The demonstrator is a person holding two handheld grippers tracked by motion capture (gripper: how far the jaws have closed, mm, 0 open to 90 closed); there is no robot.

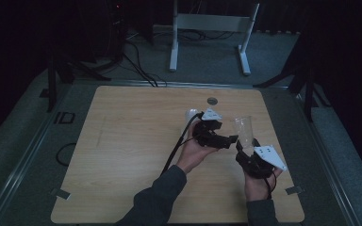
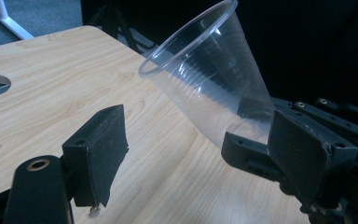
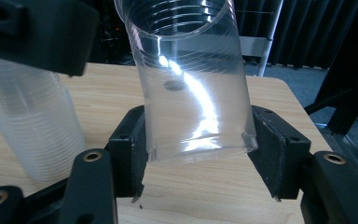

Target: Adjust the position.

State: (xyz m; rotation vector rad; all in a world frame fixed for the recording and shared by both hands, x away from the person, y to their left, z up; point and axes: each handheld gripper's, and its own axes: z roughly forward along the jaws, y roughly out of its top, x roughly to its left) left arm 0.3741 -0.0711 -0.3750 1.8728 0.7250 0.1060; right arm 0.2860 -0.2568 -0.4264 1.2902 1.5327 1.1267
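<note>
We saw the right tool (image 3: 193, 158) pinching a clear ribbed plastic cup (image 3: 191, 79) above the wooden bench (image 1: 122, 150), left tool (image 2: 205, 163) spread beside the cup, and feared crushing it.

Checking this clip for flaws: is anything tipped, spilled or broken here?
Nothing is spilled or broken. The right gripper clamps the base of a clear cup, which leans slightly and is empty. A cup stack stands beside it.
</note>
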